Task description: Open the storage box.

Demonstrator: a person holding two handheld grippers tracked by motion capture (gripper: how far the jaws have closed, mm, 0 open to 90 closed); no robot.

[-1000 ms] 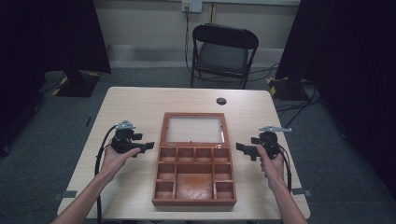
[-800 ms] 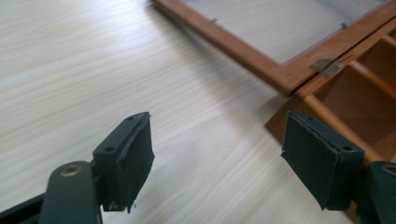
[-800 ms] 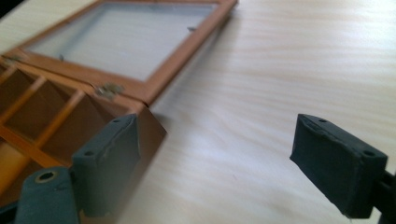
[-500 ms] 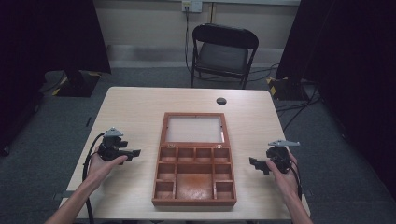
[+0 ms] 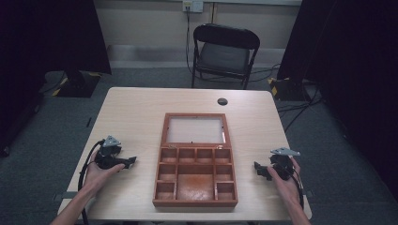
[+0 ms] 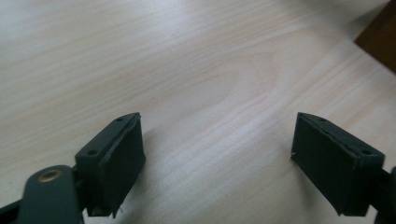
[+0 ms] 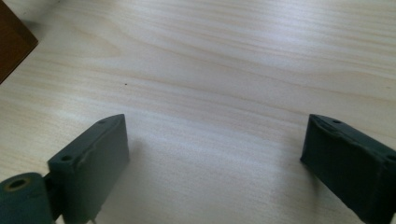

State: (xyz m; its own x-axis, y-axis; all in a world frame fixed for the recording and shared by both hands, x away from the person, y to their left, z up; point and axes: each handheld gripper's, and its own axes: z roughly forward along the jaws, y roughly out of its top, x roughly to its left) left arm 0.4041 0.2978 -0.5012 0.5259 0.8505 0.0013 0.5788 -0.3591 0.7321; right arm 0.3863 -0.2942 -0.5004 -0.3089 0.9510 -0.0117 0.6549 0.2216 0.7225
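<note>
Light wood table (image 5: 141,108) w/ 1 wooden organizer box (image 5: 195,159) sitting dead center, lid flipped back, compartments look empty afaict. 2 grippers: left gripper (image 5: 126,162) and right gripper (image 5: 259,169) low on either side of it, both w/ jaws wide apart, holding nothing. Risk imo: swinging inward could clip the box wall & shove it.
</note>
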